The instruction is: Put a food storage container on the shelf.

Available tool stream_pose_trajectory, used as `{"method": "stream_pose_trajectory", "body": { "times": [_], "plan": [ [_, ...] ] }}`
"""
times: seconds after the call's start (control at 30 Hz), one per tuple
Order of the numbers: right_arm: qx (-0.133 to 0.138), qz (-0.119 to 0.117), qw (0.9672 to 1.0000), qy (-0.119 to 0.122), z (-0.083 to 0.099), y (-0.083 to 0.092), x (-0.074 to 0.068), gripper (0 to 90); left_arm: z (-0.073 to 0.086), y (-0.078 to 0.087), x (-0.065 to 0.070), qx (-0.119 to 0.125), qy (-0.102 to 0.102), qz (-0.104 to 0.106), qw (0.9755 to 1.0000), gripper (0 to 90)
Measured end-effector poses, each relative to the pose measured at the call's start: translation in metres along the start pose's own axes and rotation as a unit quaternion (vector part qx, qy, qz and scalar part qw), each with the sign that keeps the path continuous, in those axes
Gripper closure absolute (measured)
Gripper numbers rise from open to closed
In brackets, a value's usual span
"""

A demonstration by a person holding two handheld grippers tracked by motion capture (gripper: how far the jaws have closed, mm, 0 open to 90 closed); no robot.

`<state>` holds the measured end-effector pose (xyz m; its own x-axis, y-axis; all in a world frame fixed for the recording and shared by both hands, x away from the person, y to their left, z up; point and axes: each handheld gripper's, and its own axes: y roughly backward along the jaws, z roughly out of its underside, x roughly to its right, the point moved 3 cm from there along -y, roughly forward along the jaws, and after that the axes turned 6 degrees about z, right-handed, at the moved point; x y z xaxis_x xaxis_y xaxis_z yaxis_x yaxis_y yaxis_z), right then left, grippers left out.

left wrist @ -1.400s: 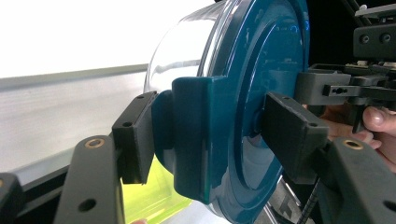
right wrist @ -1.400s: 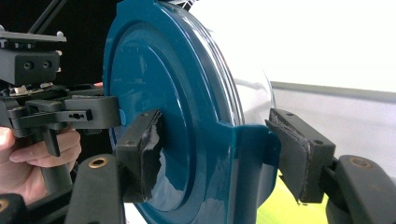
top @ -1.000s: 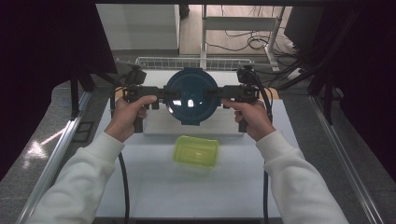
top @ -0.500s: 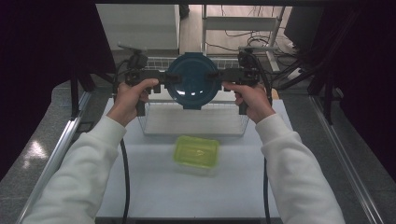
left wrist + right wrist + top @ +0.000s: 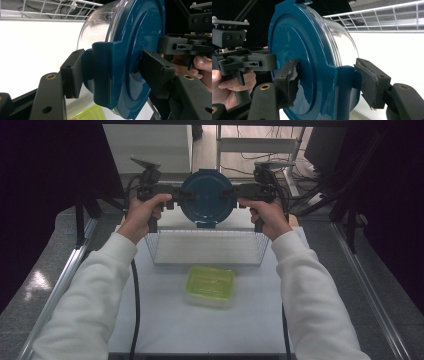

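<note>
A round clear container with a dark blue lid (image 5: 206,197) hangs on its side over the far end of the wire basket (image 5: 159,251), lid toward me. My left gripper (image 5: 182,195) is shut on the lid's left clip tab. My right gripper (image 5: 231,194) is shut on the right tab. In the left gripper view the pads (image 5: 73,72) pinch the blue tab and lid rim (image 5: 140,37), with the clear bowl behind. The right gripper view has its pads (image 5: 372,82) clamped across the opposite tab of the lid (image 5: 297,50).
A lime green lidded box (image 5: 210,285) lies on the white table just in front of the basket. Metal rails run along both table sides. A white cabinet (image 5: 150,142) and cables stand beyond the far edge.
Both hands have carried the container away from me and a little up, from over the table's middle to above the basket's far end. The grip on both tabs is unchanged.
</note>
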<state>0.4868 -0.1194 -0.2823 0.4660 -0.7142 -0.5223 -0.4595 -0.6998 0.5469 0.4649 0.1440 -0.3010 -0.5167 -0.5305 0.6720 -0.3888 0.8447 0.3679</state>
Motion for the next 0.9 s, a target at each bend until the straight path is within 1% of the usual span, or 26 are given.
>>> {"method": "stream_pose_trajectory", "body": {
  "times": [0.03, 0.2, 0.27, 0.3, 0.33, 0.37, 0.4, 0.47, 0.5, 0.57, 0.6, 0.7, 0.73, 0.77, 0.8, 0.83, 0.9],
  "plan": [
    [-0.005, 0.001, 1.0, -0.004, 0.0, -0.004, 0.005, 36.8, 0.0, -0.002, -0.003, -0.002, 0.002, 0.001, 1.0, 38.1],
    [-0.011, 0.009, 0.9998, -0.012, -0.001, -0.01, 0.012, 36.8, 0.001, -0.012, -0.015, -0.005, 0.021, 0.01, 0.9997, 38.1],
    [-0.013, 0.013, 0.9997, -0.016, -0.002, -0.012, 0.015, 36.7, 0.001, -0.016, -0.02, -0.007, 0.026, 0.011, 0.9996, 38.1],
    [-0.017, 0.016, 0.9995, -0.023, -0.002, -0.016, 0.02, 36.2, 0.001, -0.019, -0.023, -0.01, 0.032, 0.009, 0.9994, 38.1],
    [-0.017, 0.016, 0.9995, -0.023, -0.002, -0.016, 0.02, 36.2, 0.001, -0.019, -0.023, -0.01, 0.032, 0.009, 0.9994, 38.1],
    [-0.015, 0.016, 0.9992, -0.035, -0.003, -0.019, 0.024, 36.0, 0.0, -0.021, -0.025, -0.003, 0.037, 0.009, 0.9993, 38.1],
    [-0.015, 0.016, 0.9992, -0.035, -0.003, -0.019, 0.024, 36.0, -0.001, -0.022, -0.026, 0.0, 0.039, 0.008, 0.9992, 38.1],
    [-0.013, 0.014, 0.9989, -0.044, -0.005, -0.021, 0.027, 35.8, -0.003, -0.024, -0.028, 0.001, 0.044, 0.011, 0.999, 38.0],
    [-0.013, 0.013, 0.9988, -0.046, -0.006, -0.022, 0.029, 35.7, -0.004, -0.025, -0.03, 0.0, 0.049, 0.013, 0.9987, 38.1],
    [-0.012, 0.01, 0.998, -0.062, -0.008, -0.026, 0.034, 35.5, -0.005, -0.028, -0.032, 0.001, 0.06, 0.013, 0.9981, 37.7],
    [-0.012, 0.008, 0.9977, -0.066, -0.008, -0.027, 0.037, 35.4, -0.005, -0.029, -0.033, -0.001, 0.063, 0.014, 0.9979, 37.4],
    [-0.018, -0.001, 0.9957, -0.091, -0.01, -0.032, 0.047, 35.3, -0.006, -0.033, -0.038, 0.0, 0.083, 0.022, 0.9963, 36.7],
    [-0.02, -0.003, 0.9951, -0.097, -0.011, -0.034, 0.048, 35.3, -0.007, -0.034, -0.04, 0.001, 0.087, 0.024, 0.9959, 36.4],
    [-0.019, -0.003, 0.9947, -0.101, -0.011, -0.036, 0.052, 35.2, -0.008, -0.036, -0.044, 0.001, 0.097, 0.027, 0.9949, 36.1],
    [-0.019, -0.003, 0.9947, -0.101, -0.011, -0.036, 0.052, 35.2, -0.008, -0.036, -0.044, 0.001, 0.097, 0.027, 0.9949, 35.9],
    [-0.022, -0.002, 0.9934, -0.113, -0.011, -0.038, 0.053, 34.8, -0.008, -0.037, -0.047, 0.003, 0.102, 0.029, 0.9943, 35.6],
    [-0.025, 0.0, 0.9929, -0.117, -0.01, -0.039, 0.055, 34.8, -0.009, -0.039, -0.05, 0.007, 0.11, 0.032, 0.9934, 35.5]
  ]
}}
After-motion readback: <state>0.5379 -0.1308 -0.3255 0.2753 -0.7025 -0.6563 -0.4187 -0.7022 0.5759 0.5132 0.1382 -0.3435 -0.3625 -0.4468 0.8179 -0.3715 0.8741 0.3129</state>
